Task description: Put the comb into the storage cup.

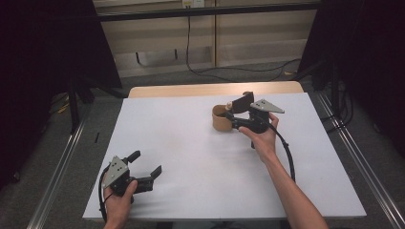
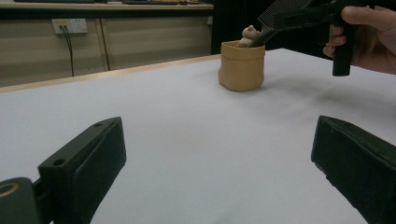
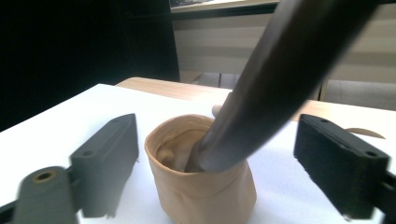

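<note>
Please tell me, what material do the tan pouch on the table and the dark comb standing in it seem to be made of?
The tan pouch looks like soft fabric or thin leather, matte: its rim is rolled over and its wall shows creases and sags a little. The dark comb looks like hard plastic with a slight sheen: it is stiff, thin, and has fine even teeth along one edge in the left gripper view. Neither material can be told for certain.

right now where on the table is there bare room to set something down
Free: the wide white stretch between the left gripper and the tan pouch, plus the far left corner. Crowded: around the pouch, where the right gripper and dark comb sit.
</note>
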A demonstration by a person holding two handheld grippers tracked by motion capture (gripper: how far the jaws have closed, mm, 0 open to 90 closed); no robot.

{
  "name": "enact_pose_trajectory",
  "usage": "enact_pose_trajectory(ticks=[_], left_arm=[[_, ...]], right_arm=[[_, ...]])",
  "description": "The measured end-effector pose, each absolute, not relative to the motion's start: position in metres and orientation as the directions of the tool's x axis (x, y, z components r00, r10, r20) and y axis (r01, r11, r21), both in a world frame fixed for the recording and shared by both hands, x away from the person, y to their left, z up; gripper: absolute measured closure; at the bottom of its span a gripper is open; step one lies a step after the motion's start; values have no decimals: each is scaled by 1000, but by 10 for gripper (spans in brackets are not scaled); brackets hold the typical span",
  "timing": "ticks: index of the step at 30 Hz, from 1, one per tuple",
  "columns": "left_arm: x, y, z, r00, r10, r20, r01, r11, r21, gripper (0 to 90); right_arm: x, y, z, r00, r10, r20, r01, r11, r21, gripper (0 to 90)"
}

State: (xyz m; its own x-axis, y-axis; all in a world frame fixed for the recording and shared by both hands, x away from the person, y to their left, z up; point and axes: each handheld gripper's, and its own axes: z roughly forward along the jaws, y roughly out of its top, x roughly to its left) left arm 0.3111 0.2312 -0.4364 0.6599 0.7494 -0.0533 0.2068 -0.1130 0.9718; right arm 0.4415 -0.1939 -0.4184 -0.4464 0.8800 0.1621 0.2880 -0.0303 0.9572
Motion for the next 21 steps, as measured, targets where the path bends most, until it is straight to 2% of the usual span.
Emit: enact_pose_trajectory(ticks=[5,21], left_arm=[[311,231,-436,658,751,-55,205,-108,973,34],[315,234,-437,629,775,-68,210,-85,974,34]], right_arm=[[439,-196,-416,-424,893,150,284,-27,958,18],[427,-206,-414,-405,906,127,264,-17,964,3]])
